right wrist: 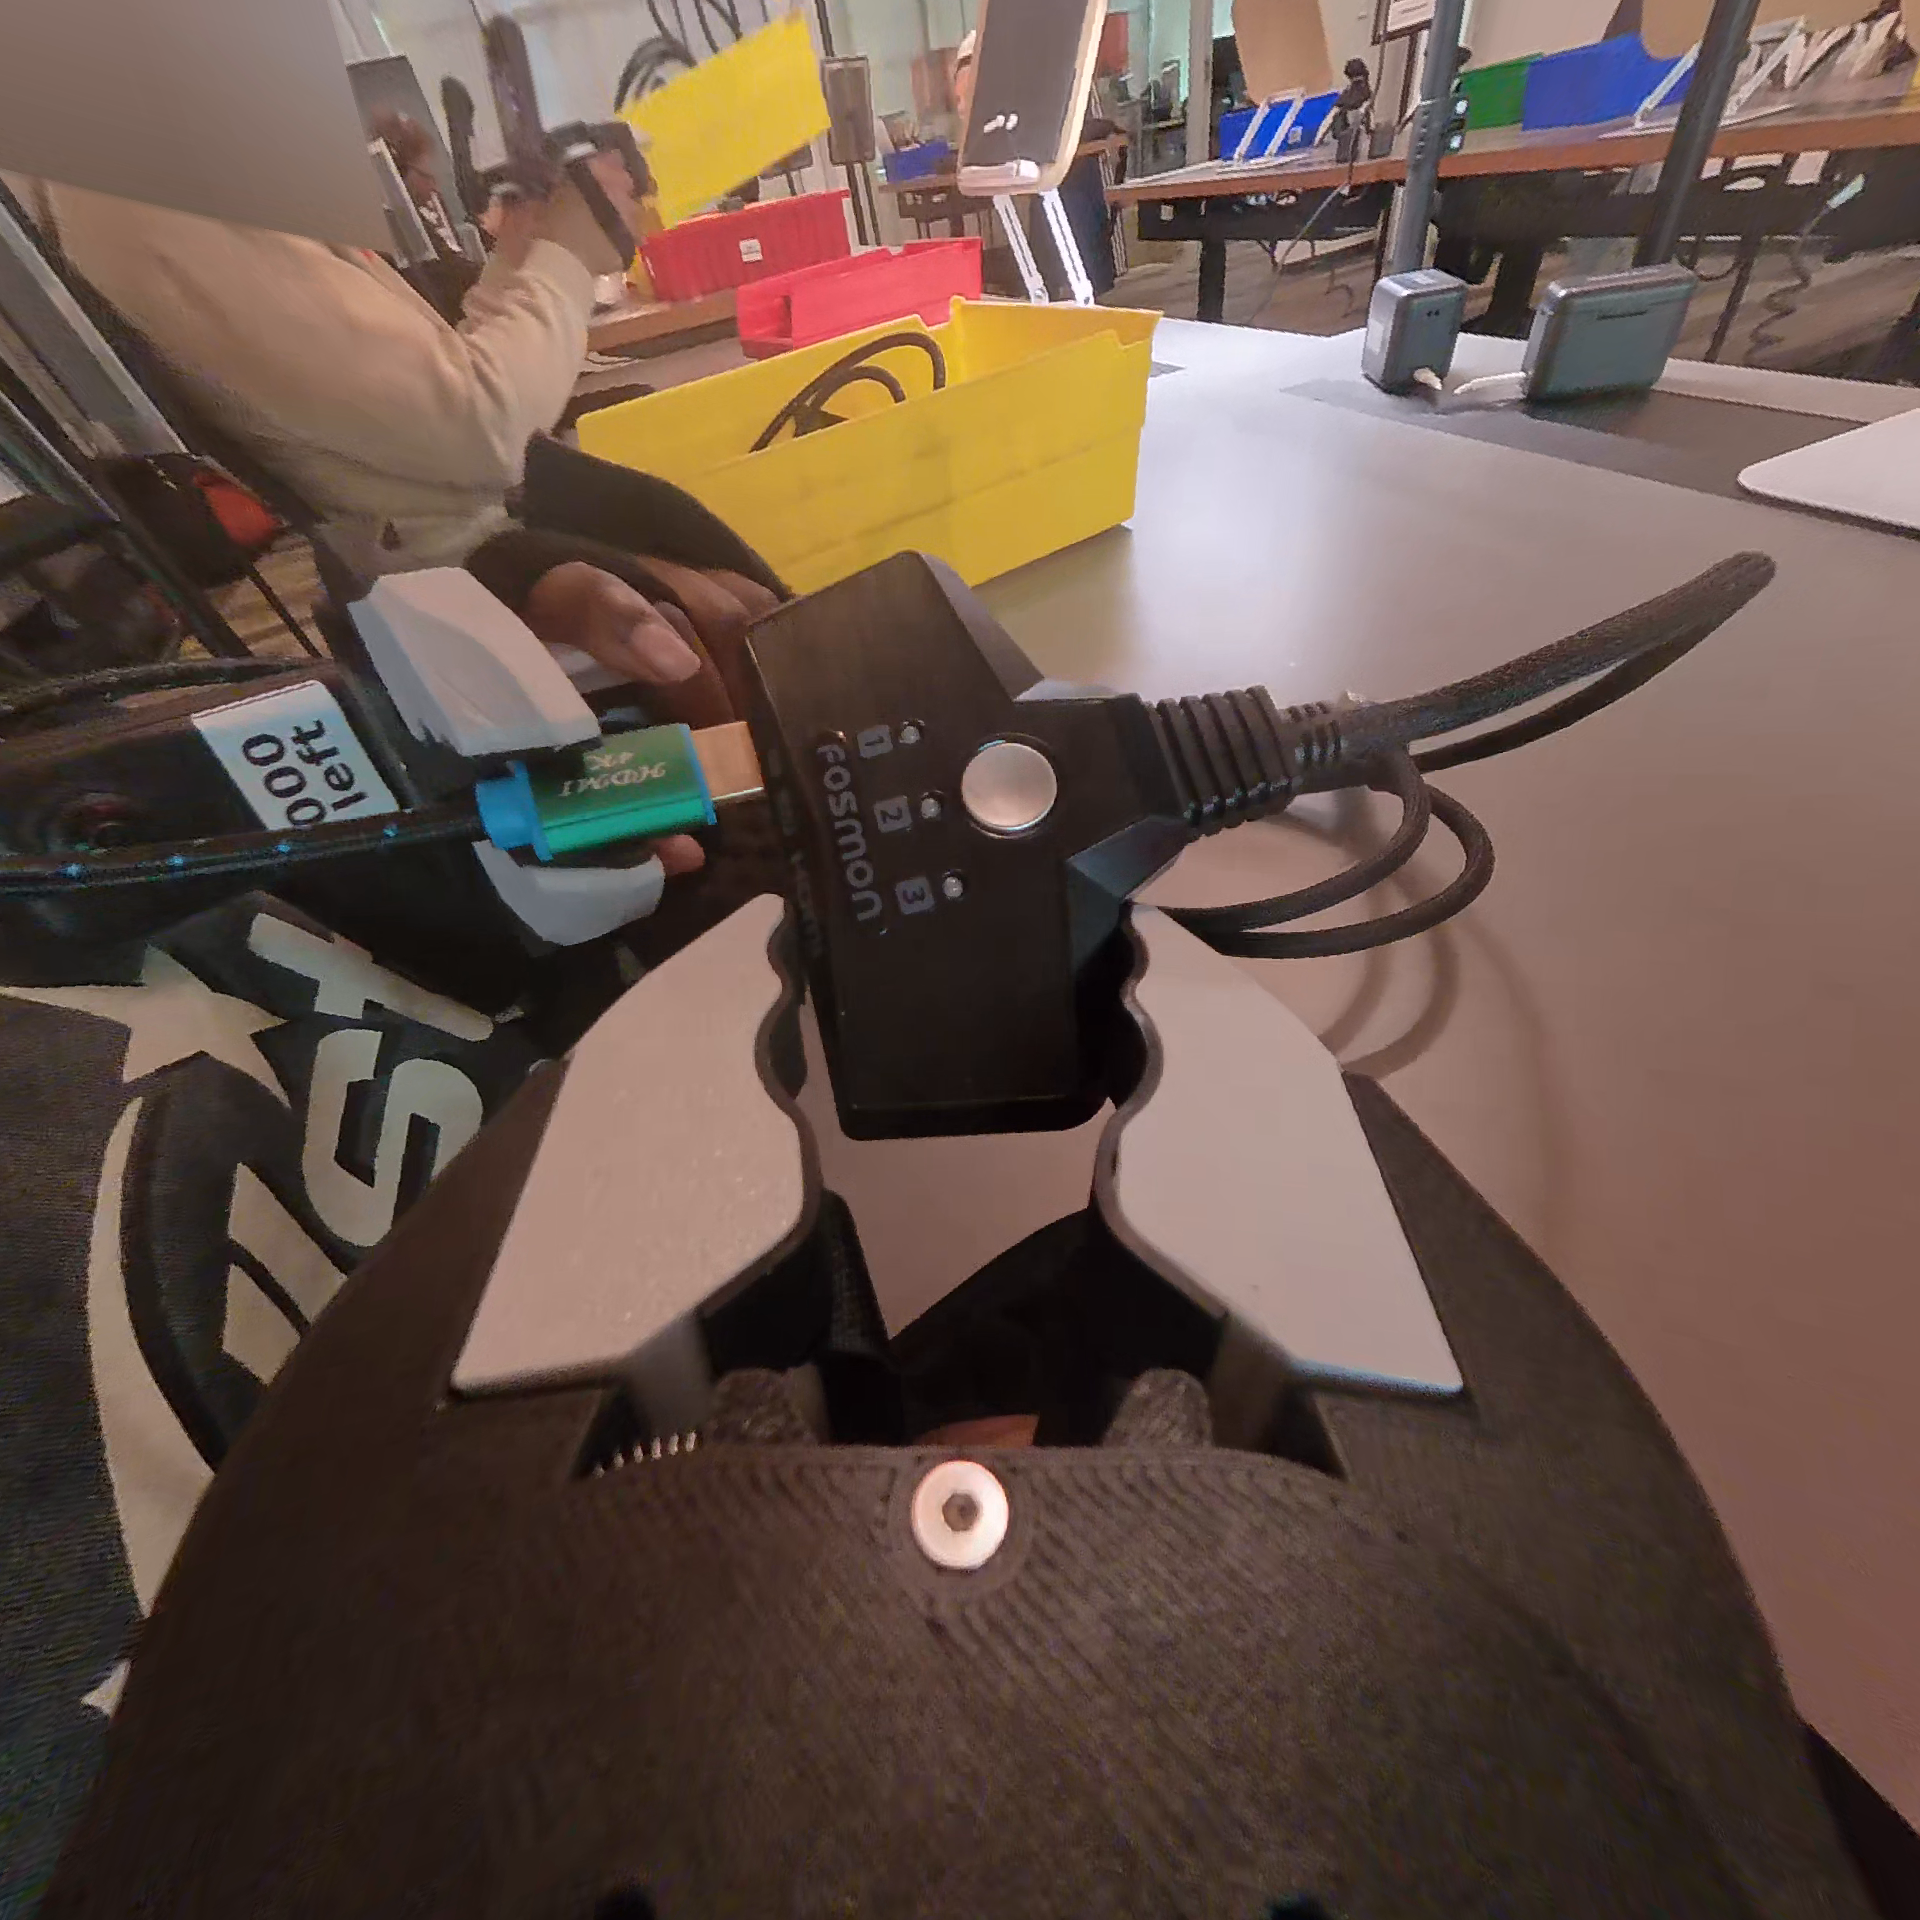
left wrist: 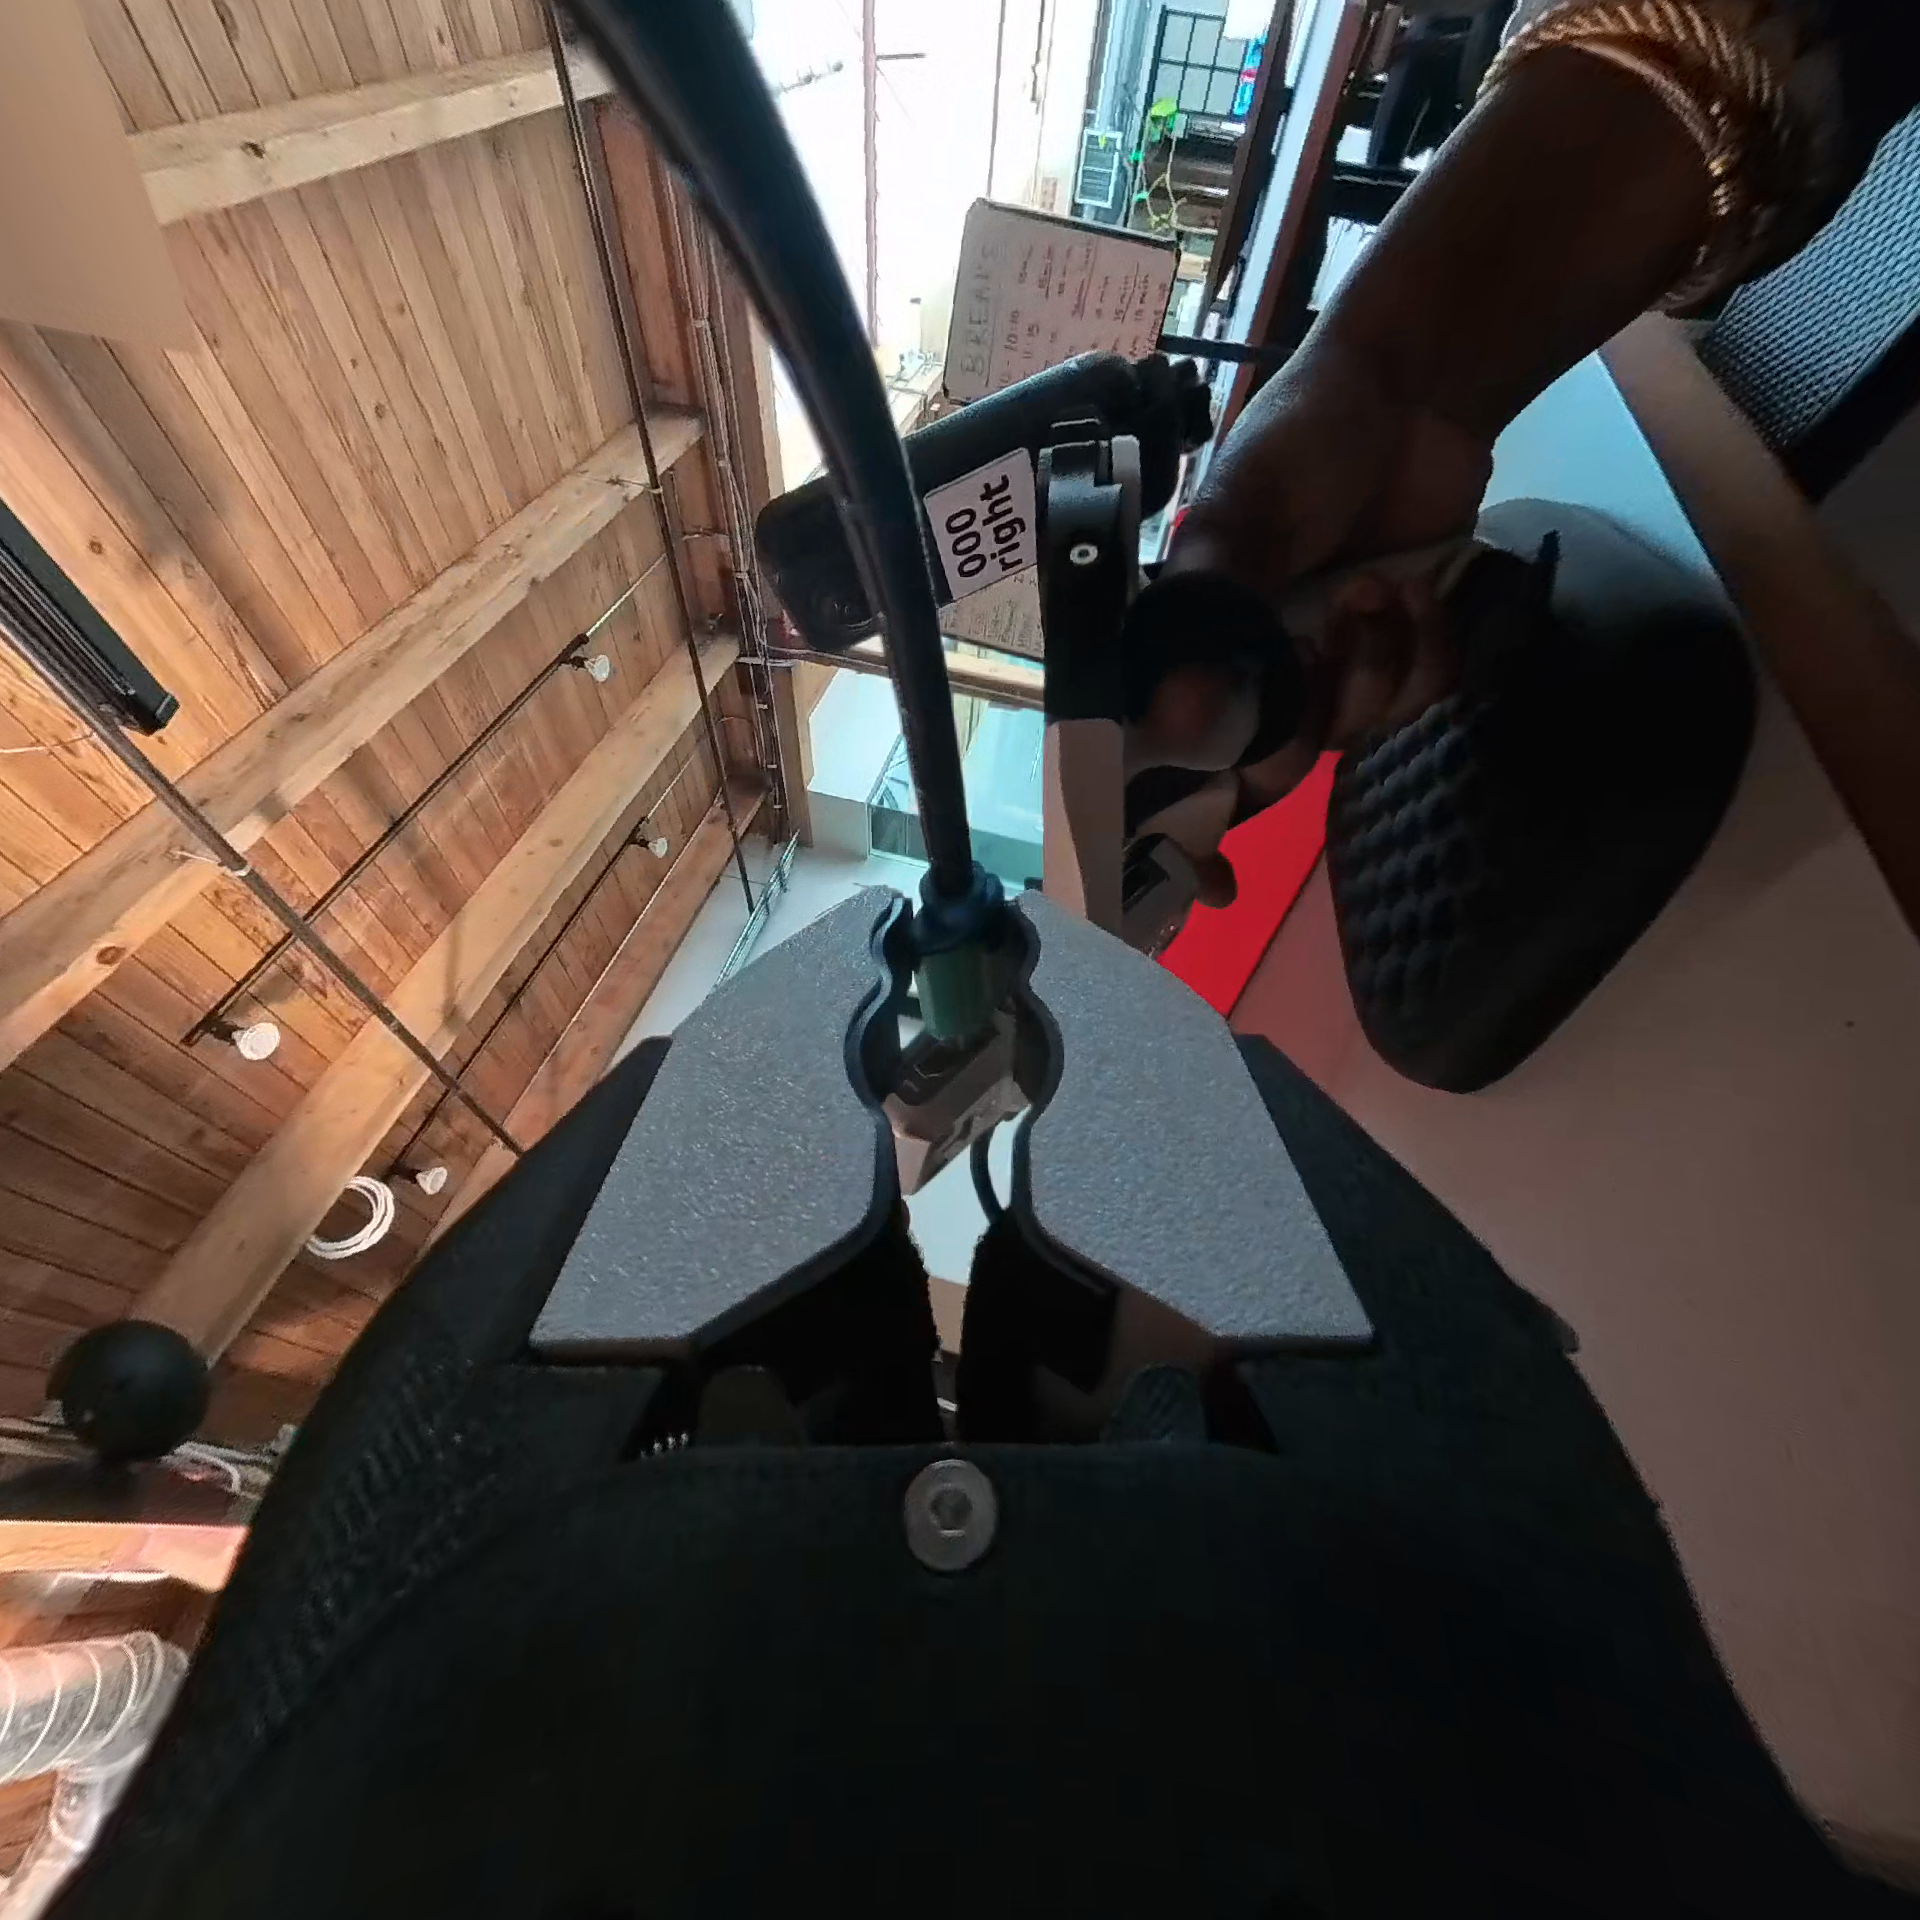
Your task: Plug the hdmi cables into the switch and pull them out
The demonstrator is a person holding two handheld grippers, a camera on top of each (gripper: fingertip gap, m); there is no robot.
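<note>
My right gripper (right wrist: 951, 997) is part-way open and clamped on the black switch (right wrist: 935, 862), its grey fingers (right wrist: 665, 1174) pressing the box's two long sides. The switch stands out toward twelve o'clock from my jaws, lifted clear of the grey table (right wrist: 1455, 623), with its round silver button (right wrist: 1008, 784) and a column of three small lights facing up.

At nine o'clock of the switch, my left gripper (right wrist: 561, 800) comes in from the side, its pale fingers nearly closed on the green plug (right wrist: 613, 795) of an HDMI cable. The plug's gold metal tip (right wrist: 727, 758) meets the switch's left edge; I cannot tell how deep it sits in the port. Its black cable with blue flecks (right wrist: 208, 847) runs off toward nine o'clock.

At three o'clock of the switch, a black ribbed plug (right wrist: 1216, 758) is seated in that side, and its braided cable (right wrist: 1455, 831) loops on the table.

In my left wrist view, my left gripper (left wrist: 951, 997) has its jaws almost shut on the same green plug (left wrist: 945, 987), whose black cable (left wrist: 831, 364) arcs up toward twelve o'clock.

Farther out at eleven o'clock in the right wrist view, a yellow bin (right wrist: 935, 457) sits on the table with a black cable (right wrist: 862, 390) coiled inside.
</note>
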